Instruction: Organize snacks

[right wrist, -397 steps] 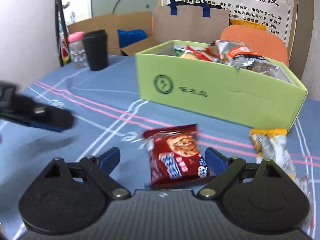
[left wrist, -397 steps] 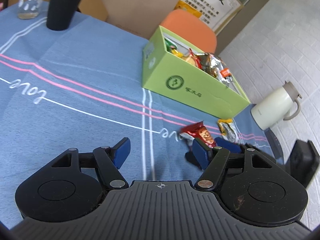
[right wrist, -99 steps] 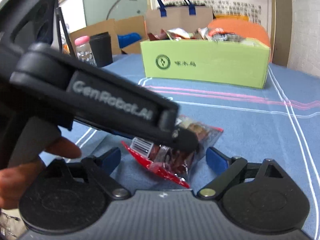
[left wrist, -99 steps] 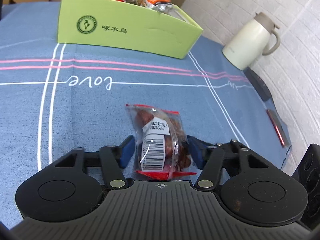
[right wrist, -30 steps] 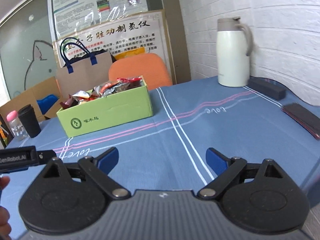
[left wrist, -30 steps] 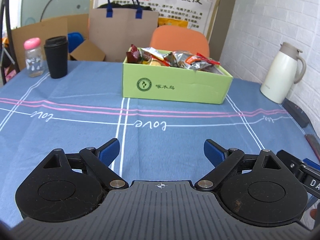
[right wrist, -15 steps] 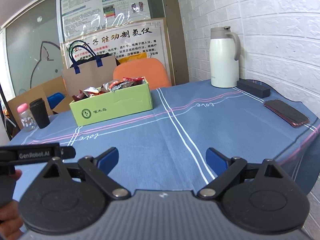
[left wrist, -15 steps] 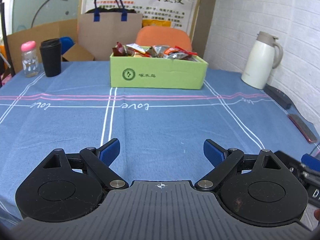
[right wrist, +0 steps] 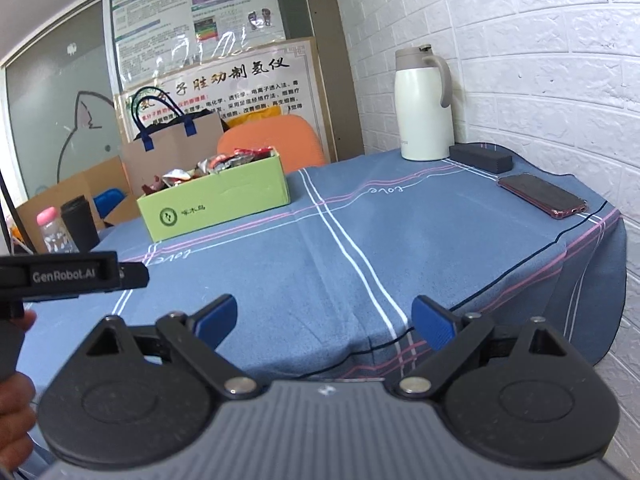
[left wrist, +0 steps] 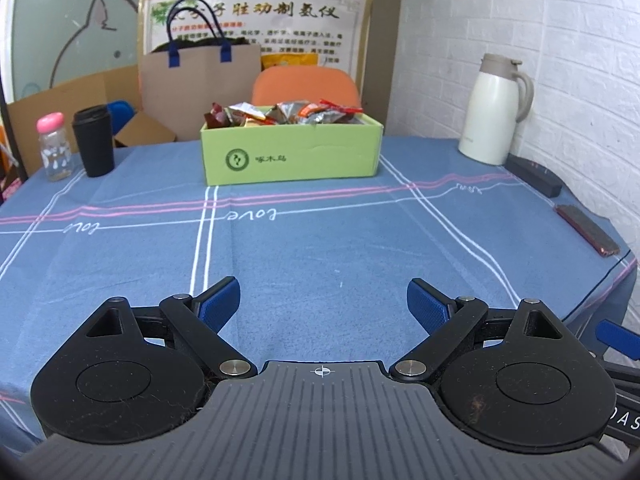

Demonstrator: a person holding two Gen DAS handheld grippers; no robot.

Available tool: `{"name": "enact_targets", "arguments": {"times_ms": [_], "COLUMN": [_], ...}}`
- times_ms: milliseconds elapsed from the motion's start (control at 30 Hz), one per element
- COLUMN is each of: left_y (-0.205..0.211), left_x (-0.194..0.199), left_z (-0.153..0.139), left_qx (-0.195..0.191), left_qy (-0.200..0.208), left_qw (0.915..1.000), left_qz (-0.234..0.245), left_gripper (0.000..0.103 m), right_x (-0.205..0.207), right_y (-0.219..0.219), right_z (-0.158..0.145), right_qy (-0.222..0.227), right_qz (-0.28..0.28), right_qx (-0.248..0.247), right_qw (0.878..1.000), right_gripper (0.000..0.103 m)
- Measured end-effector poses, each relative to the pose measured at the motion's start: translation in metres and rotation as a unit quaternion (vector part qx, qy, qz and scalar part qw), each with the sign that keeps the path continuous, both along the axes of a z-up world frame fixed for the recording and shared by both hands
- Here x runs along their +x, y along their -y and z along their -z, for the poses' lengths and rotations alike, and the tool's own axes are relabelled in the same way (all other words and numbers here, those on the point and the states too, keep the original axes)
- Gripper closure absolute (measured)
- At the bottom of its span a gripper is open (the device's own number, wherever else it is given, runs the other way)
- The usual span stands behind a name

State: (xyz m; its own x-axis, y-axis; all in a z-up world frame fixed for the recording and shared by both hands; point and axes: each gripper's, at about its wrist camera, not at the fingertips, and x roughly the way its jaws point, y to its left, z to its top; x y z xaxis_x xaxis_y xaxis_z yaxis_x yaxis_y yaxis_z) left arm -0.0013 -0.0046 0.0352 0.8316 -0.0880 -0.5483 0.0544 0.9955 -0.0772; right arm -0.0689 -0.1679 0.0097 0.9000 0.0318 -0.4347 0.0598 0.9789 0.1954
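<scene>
Green snack box (left wrist: 291, 158), full

Surface: round table under a blue cloth (left wrist: 320, 248) with pink and white stripes and the word "love".
Far middle: light green cardboard box (left wrist: 291, 157), filled with snack packets.
Far left: black lidded cup (left wrist: 93, 141), just beside a clear bottle with a pink cap (left wrist: 53, 147).
Far right: cream thermal jug (left wrist: 494, 111).
Right edge: flat black case (left wrist: 533, 175), then a dark phone in a reddish case (right wrist: 542, 195).
</scene>
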Motion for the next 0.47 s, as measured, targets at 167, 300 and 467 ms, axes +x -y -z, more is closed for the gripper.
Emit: {"name": "enact_targets", "arguments": {"times_ms": [167,300,467], "left_y": [-0.005,-0.011,-0.015], "left_x": [0.000,0.000,0.000], "left_z": [0.003,0.005,0.007], "left_qx": [-0.004,-0.015,-0.018], "left_qy": [-0.003,-0.006,-0.004], "left_qw": [1.0000,0.9998,0.9998], "left_qz": [-0.005,-0.008,-0.010], "left_gripper": [0.024,0.029,0.031], "right_x": [-0.002,-0.004,-0.004], "right_y": [-0.002,-0.002,-0.008], "right_z": [0.001,0.000,0.000], "right_qy": [0.000,0.002,0.002], "right_qz": [0.004,0.008,0.004], "right_qx": [-0.015,-0.015,-0.020], "right_qw": [1.000,1.000,1.000], "right_gripper": [0.010,0.010,0.010]}}
